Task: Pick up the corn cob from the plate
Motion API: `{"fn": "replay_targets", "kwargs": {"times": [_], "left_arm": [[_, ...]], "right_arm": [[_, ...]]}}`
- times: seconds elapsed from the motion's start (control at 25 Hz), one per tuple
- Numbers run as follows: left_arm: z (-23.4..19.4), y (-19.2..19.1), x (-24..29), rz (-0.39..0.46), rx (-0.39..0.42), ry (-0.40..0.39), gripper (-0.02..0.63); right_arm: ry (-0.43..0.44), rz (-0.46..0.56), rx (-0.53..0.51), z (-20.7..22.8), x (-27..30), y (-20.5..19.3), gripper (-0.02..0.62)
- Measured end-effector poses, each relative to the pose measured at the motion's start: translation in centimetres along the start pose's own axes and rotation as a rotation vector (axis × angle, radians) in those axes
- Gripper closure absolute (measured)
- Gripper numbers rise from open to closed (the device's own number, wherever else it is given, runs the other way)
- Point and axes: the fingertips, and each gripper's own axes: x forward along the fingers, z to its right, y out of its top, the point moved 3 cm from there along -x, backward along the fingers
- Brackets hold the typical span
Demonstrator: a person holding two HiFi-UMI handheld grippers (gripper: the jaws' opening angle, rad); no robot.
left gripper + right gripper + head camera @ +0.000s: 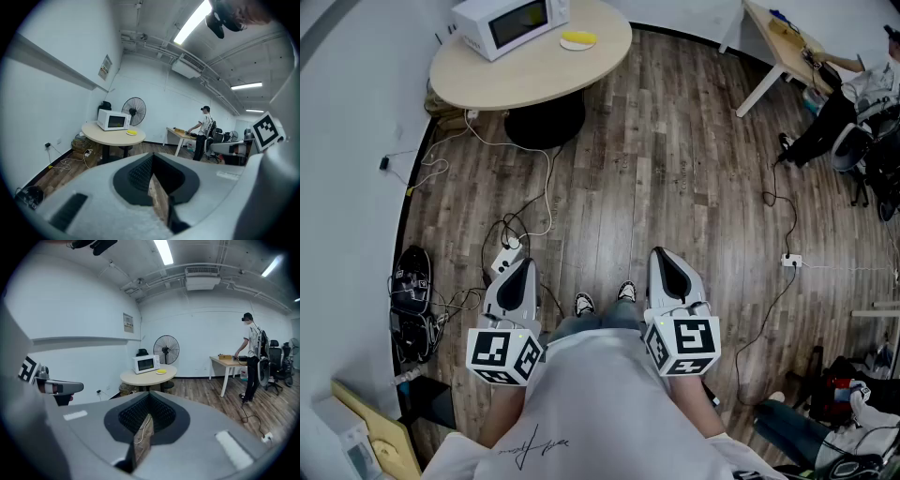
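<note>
The wooden floor (675, 169) takes up most of the head view, and I stand on it well apart from the round desk (525, 75) at the far end of the room. The desk carries a white microwave (511, 23). Just beside the microwave is a small yellow shape, which I take to be the corn cob (578, 38) lying on its plate (572, 45); at this range I cannot separate the two clearly. I hold both tools low in front of my body, pointing slightly downward. The left tool (523, 264) has its jaws together with nothing between them. The right tool (666, 255) is likewise closed and empty. In my judgement the step in hand is the approach, and no part of the pick has begun. Procedure: walk to the desk, keeping clear of the loose cables (534, 187) on the floor near its base. Stop where the cob is directly ahead of one tool. Part that tool's jaws before it descends, not over the plate. Align the jaws across the cob's narrow width, not along its length, since a rounded cob is likely to roll if pushed from one side. Lower until the pads bracket it, then close evenly and lift straight up, leaving the plate undisturbed.
</note>
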Motion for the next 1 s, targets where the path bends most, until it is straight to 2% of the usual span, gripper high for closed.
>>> {"fn": "replay_targets", "kwargs": {"times": [0.4,0.52,0.76,0.88,1.0], "left_arm": [[-1.6,0.1,-0.2,-0.002,-0.008,-0.013,0.617],[-1.8,0.5,0.5,0.007,-0.020,-0.012,0.617],[-2.3,0.9,2.2,0.002,-0.003,-0.016,0.617],[-2.4,1.6,4.0,0.001,0.002,-0.014,0.616],[-2.8,2.5,5.9,-0.002,0.007,-0.014,0.615]], "right_arm": [[-0.011,-0.020,0.014,-1.5,0.8,-0.3,0.586],[-0.004,0.013,0.034,-1.0,1.6,0.6,0.589],[0.082,0.164,0.039,-0.5,2.8,2.7,0.583],[0.088,0.157,0.033,0.6,4.7,3.3,0.584],[0.039,0.128,0.032,1.9,6.8,3.7,0.584]]}}
